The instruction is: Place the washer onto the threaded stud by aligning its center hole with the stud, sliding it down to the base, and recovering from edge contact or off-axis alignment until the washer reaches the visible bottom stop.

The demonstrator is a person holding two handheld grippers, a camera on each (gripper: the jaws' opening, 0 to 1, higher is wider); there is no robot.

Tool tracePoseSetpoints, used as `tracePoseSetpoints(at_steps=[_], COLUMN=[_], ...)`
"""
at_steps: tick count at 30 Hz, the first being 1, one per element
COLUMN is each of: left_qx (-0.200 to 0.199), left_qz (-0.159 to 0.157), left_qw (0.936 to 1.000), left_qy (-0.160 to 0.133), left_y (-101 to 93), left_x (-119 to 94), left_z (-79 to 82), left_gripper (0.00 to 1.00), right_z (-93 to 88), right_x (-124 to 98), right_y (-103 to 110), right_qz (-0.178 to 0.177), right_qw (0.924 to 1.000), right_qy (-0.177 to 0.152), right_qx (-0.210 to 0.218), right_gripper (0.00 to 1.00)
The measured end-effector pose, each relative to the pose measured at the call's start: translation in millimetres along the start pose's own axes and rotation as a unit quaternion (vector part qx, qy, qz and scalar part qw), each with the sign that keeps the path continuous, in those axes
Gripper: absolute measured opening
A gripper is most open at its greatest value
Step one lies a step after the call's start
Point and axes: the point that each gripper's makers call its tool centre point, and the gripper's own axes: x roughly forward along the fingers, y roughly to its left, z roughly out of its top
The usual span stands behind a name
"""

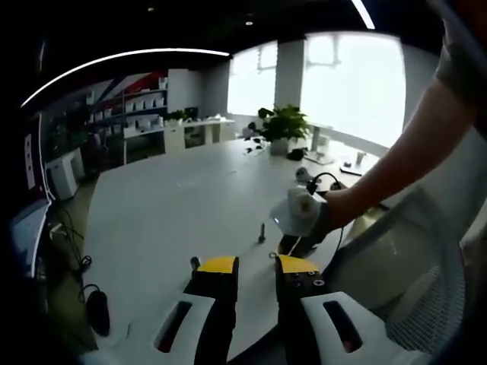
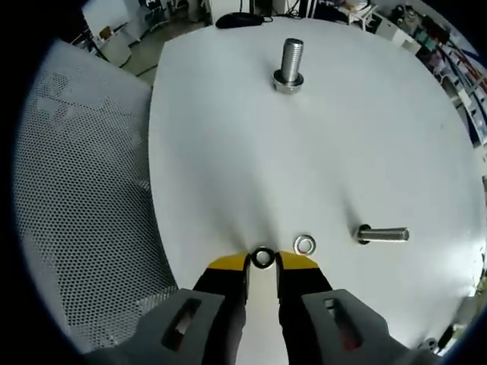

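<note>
In the right gripper view a threaded stud [image 2: 289, 62] stands upright on its base nut at the far side of the white table [image 2: 228, 152]. A small washer [image 2: 262, 258] lies flat on the table, and my right gripper [image 2: 262, 261] has its yellow tips closed against the washer's rim on both sides. A second washer [image 2: 305, 245] lies just to its right. In the left gripper view the stud [image 1: 262, 232] is small and just beyond my left gripper [image 1: 257, 266], which hovers open and empty. A gloved hand [image 1: 300, 213] holds the right gripper low on the table.
A loose bolt [image 2: 383, 235] lies on its side right of the washers. A mesh chair [image 2: 84, 198] stands against the table's left edge. A potted plant [image 1: 283, 125] and cables sit at the table's far end, with shelves [image 1: 125, 114] beyond.
</note>
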Motion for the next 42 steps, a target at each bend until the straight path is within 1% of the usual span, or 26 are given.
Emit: tracePoseSetpoints(at_steps=[1,3,6,7,14,20,21,26,28,30,35,37,38,39,40,41,42], left_qx=[0.0,0.003,0.003,0.003,0.004,0.005,0.005,0.005,0.004,0.004,0.006,0.006,0.006,0.006,0.006,0.005,0.005], left_qz=[0.0,-0.001,-0.003,-0.003,-0.004,-0.004,-0.004,-0.001,0.0,0.001,0.001,0.001,0.001,0.001,0.002,0.001,0.001], left_qw=[1.0,1.0,1.0,1.0,1.0,1.0,1.0,1.0,1.0,1.0,1.0,1.0,1.0,1.0,1.0,1.0,1.0], left_qy=[0.0,0.0,0.002,0.002,0.001,0.002,0.003,0.0,0.002,0.0,0.002,0.002,0.002,0.002,0.001,0.0,0.001], left_y=[-0.1,-0.7,-1.2,-1.3,-2.0,-2.2,-2.1,-0.9,-0.4,0.0,-0.6,-0.4,-0.3,0.0,0.2,0.0,-0.1], left_x=[0.1,0.4,0.5,0.5,0.5,0.8,0.8,0.1,0.0,0.0,0.2,0.2,0.2,0.3,0.1,0.1,0.1], left_z=[0.0,0.3,-0.5,-0.4,0.3,-0.2,-0.4,0.4,-0.3,0.1,-0.3,-0.4,-0.5,-0.5,-0.2,0.1,0.0], left_gripper=[0.17,0.17,0.17,0.17,0.17,0.17,0.17,0.17,0.17,0.17,0.17,0.17,0.17,0.17,0.17,0.17,0.17], right_z=[0.1,-1.7,-2.5,-2.5,-2.3,-1.7,-1.8,-2.0,-2.6,-3.1,-3.9,-3.9,-3.6,-4.3,-0.9,-4.4,-4.8], right_x=[0.0,0.1,0.5,0.4,1.0,2.3,2.2,2.6,2.4,1.9,0.7,0.1,0.2,-0.3,0.4,-1.1,-1.4], right_y=[0.1,0.2,1.7,2.0,-0.9,-0.1,0.6,0.5,1.9,0.8,-1.0,-0.1,0.1,0.3,-0.8,1.2,1.1], right_qz=[0.0,0.0,-0.004,-0.005,-0.005,-0.009,-0.01,-0.021,-0.026,-0.027,-0.027,-0.033,-0.04,-0.043,-0.05,-0.049,-0.05], right_qw=[1.0,0.9999,0.9996,0.9995,0.9993,0.9968,0.9954,0.993,0.9925,0.9928,0.995,0.996,0.9967,0.997,0.9978,0.9975,0.9974], right_qy=[0.0,0.014,0.027,0.028,0.037,0.078,0.092,0.115,0.118,0.115,0.096,0.083,0.068,0.061,0.039,0.039,0.029], right_qx=[-0.001,0.002,-0.01,-0.014,-0.002,-0.014,-0.023,-0.01,-0.015,-0.017,0.006,0.011,0.018,0.019,0.018,0.032,0.042], right_gripper=[0.16,0.17,0.17,0.17,0.16,0.16,0.16,0.16,0.17,0.17,0.16,0.16,0.15,0.15,0.15,0.15,0.15])
